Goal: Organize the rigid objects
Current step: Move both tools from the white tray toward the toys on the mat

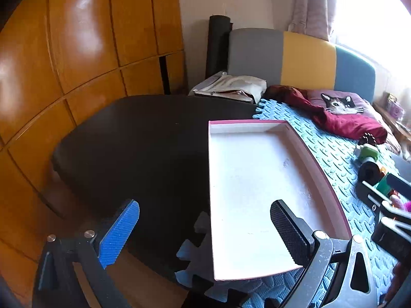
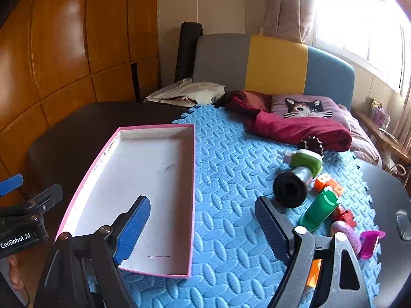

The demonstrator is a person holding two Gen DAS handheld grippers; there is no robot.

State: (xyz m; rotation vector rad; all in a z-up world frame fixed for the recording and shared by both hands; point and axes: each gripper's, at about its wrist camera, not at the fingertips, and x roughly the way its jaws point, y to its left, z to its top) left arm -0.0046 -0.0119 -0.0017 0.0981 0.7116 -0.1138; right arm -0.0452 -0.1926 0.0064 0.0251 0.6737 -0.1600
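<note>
A shallow white tray with a pink rim [image 2: 191, 179] [image 1: 331, 179] lies on the blue foam mat [image 2: 231, 179] and holds nothing. Right of it sits a heap of small rigid things: a black spool [image 2: 290, 187], a green and white cylinder [image 2: 307, 160], a green bottle [image 2: 321, 209], an orange block [image 2: 327, 182], a red piece [image 2: 345, 215], a purple piece [image 2: 370, 241] and a dark toothed wheel [image 2: 312, 143]. My right gripper [image 2: 203, 231] hangs open above the mat beside the tray's right edge. My left gripper [image 1: 205, 231] is open over the tray's left edge, holding nothing.
The mat covers part of a black table [image 1: 133, 138]. A dark red cloth [image 2: 295, 125] and a cat-print cushion [image 2: 305, 107] lie at the back before a grey, yellow and blue headboard [image 2: 274, 64]. Wooden cabinets [image 1: 77, 51] stand to the left.
</note>
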